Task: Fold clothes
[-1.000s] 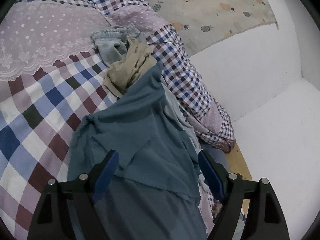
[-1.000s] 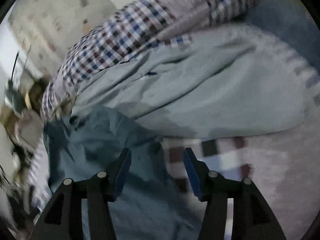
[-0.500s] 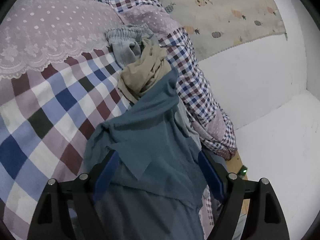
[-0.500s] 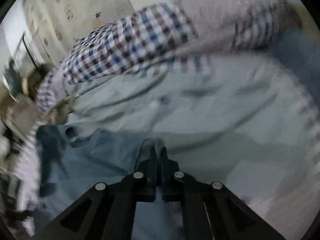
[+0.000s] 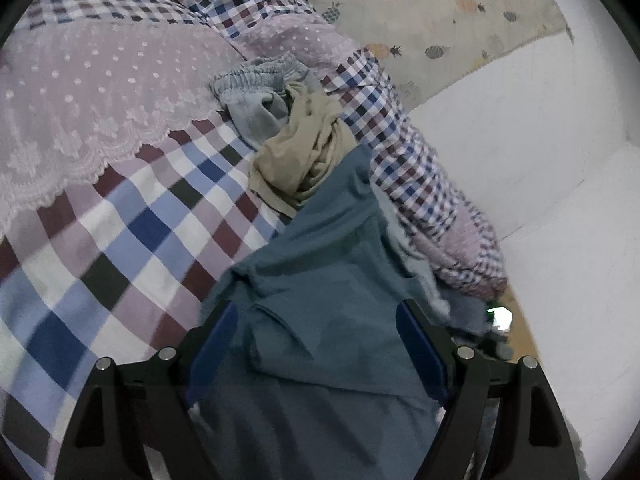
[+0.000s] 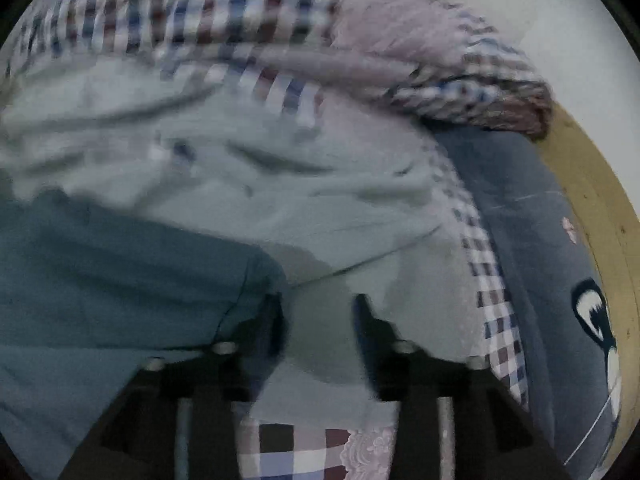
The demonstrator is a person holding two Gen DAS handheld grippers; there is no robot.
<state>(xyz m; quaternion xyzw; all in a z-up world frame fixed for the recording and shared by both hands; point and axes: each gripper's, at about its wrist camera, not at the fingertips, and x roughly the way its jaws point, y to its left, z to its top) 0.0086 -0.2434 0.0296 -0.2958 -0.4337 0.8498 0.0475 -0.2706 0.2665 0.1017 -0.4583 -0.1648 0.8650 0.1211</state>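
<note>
The left gripper (image 5: 318,322) is wide open. Its 2 blue fingers (image 5: 214,332) stand far apart, 1 on the left and 1 on the right, and point to the far side. The right gripper (image 6: 318,312) is open too, with a smaller gap between its 2 dark fingers (image 6: 366,318). It looks blurry.

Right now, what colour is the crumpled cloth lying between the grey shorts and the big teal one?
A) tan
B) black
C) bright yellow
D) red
A: in the left wrist view the crumpled cloth is tan, bunched on the checked bed between the grey shorts and the teal garment.
</note>
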